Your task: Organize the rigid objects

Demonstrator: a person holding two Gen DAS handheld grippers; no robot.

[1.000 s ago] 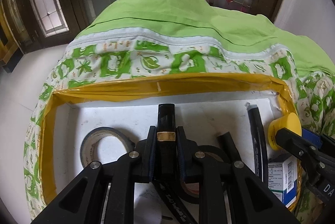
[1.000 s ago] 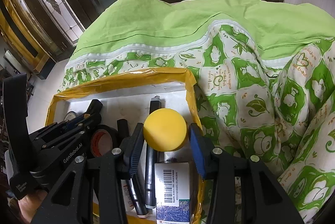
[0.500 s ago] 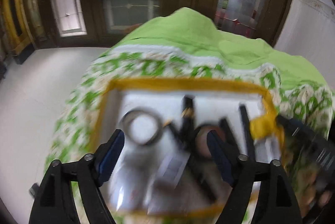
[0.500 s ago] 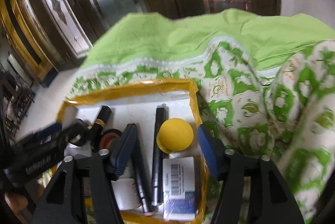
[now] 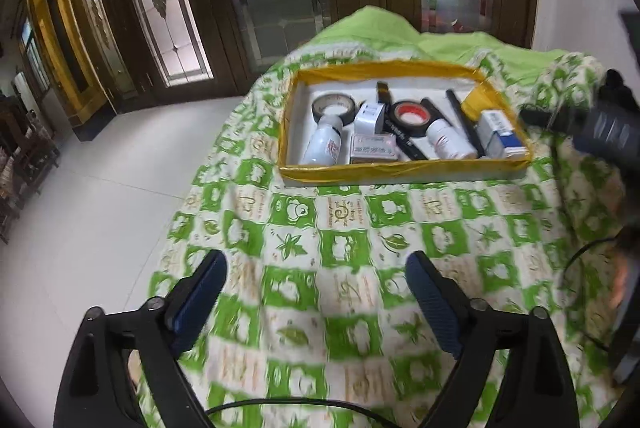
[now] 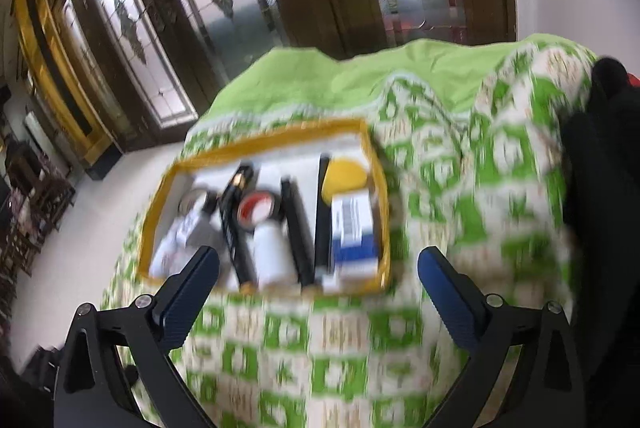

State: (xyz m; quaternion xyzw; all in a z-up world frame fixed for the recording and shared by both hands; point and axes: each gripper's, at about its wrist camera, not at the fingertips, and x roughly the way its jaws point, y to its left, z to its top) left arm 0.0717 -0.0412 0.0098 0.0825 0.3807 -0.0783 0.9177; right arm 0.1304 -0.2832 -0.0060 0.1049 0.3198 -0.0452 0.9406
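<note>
At the far left of the tray (image 5: pixel 404 169), a grey-black tape roll (image 5: pixel 334 105) is lying flat above a white bottle (image 5: pixel 322 147) whose long axis is running away from the camera. Next to them are sitting a small white box (image 5: pixel 369 117) and a flat tin (image 5: pixel 374 148), then a red-cored tape roll (image 5: pixel 412 115), a second white bottle (image 5: pixel 448 139), a black marker (image 5: pixel 466 125) lying lengthwise, and at the right end a blue-and-white carton (image 5: pixel 502 133) with a yellow ball (image 6: pixel 345 173) behind it. The yellow-rimmed tray is resting on a green patterned bedspread (image 5: pixel 340 228).

The left gripper (image 5: pixel 316 296) is hovering over bare bedspread, its fingers (image 5: pixel 198 292) opening wide and grasping nothing. The right gripper (image 6: pixel 318 288) is likewise opening, released and empty, with nothing between its fingers (image 6: pixel 188 292).

Every object is lying ahead of and beyond both sets of fingers, inside the tray. The right gripper looks nearer the tray's front rim, and its view is too blurred for detail. No loose object is showing on the cloth, so the sorting appears essentially finished.
</note>
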